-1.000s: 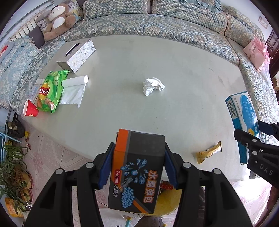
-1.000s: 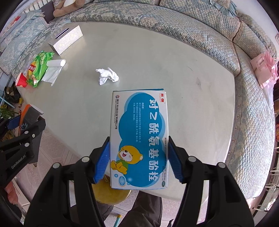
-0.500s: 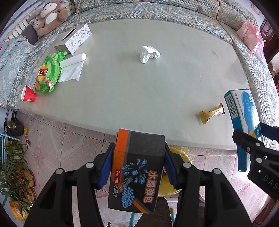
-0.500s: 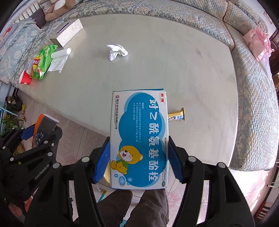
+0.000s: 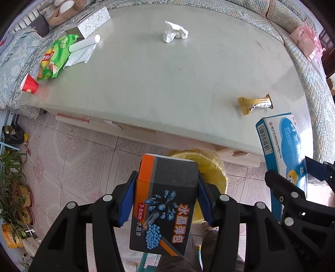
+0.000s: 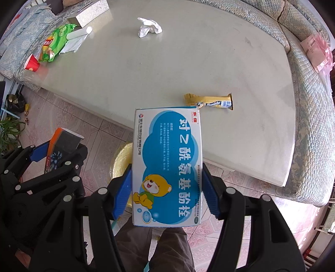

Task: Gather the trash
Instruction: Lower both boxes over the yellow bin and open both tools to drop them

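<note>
My left gripper is shut on a black and orange box, held over the floor just in front of the table edge, above a yellow-lined bin. My right gripper is shut on a blue and white medicine box, also held above the bin. The medicine box shows at the right of the left wrist view. A crumpled tissue, a yellow snack wrapper, a green chip bag and a red cup lie on the table.
A tissue box and a white roll sit at the table's far left. A sofa curves around the table's far and right sides. Potted plants stand on the tiled floor at left.
Both grippers have pulled back from over the table to beyond its front edge, each still holding its box. The yellow bin has come into view beneath them.
</note>
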Demonstrator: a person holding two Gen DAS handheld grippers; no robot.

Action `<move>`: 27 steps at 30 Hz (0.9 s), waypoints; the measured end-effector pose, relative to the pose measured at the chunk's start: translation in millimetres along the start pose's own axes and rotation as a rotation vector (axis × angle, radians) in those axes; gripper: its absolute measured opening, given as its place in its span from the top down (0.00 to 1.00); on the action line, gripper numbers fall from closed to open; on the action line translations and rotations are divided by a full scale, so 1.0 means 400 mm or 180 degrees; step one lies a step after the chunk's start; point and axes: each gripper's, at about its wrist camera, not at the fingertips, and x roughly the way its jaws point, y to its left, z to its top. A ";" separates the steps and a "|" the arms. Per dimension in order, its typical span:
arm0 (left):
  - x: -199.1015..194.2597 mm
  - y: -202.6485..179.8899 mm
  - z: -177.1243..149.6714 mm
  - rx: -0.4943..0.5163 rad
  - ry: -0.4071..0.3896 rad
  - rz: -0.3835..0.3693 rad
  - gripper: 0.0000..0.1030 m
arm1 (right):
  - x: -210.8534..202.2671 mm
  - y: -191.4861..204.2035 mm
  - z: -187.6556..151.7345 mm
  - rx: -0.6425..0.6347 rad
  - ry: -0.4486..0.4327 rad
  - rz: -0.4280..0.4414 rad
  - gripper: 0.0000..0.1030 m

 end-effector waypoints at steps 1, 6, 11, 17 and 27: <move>0.015 0.000 -0.014 -0.0049 0.0018 -0.0017 0.49 | 0.014 -0.002 -0.011 -0.0029 0.0024 -0.0007 0.41; 0.104 -0.012 -0.080 -0.0088 0.0092 0.0014 0.49 | 0.100 -0.010 -0.071 -0.0148 0.0172 0.0012 0.41; 0.226 -0.027 -0.140 -0.0031 0.0266 0.0019 0.49 | 0.214 0.000 -0.129 -0.0277 0.0361 0.0095 0.41; 0.359 -0.047 -0.183 0.0176 0.0311 -0.0016 0.49 | 0.341 0.016 -0.180 -0.0379 0.0483 0.0272 0.41; 0.584 -0.051 -0.204 0.0440 0.0400 -0.0127 0.49 | 0.545 0.034 -0.170 -0.0539 0.0475 0.0569 0.41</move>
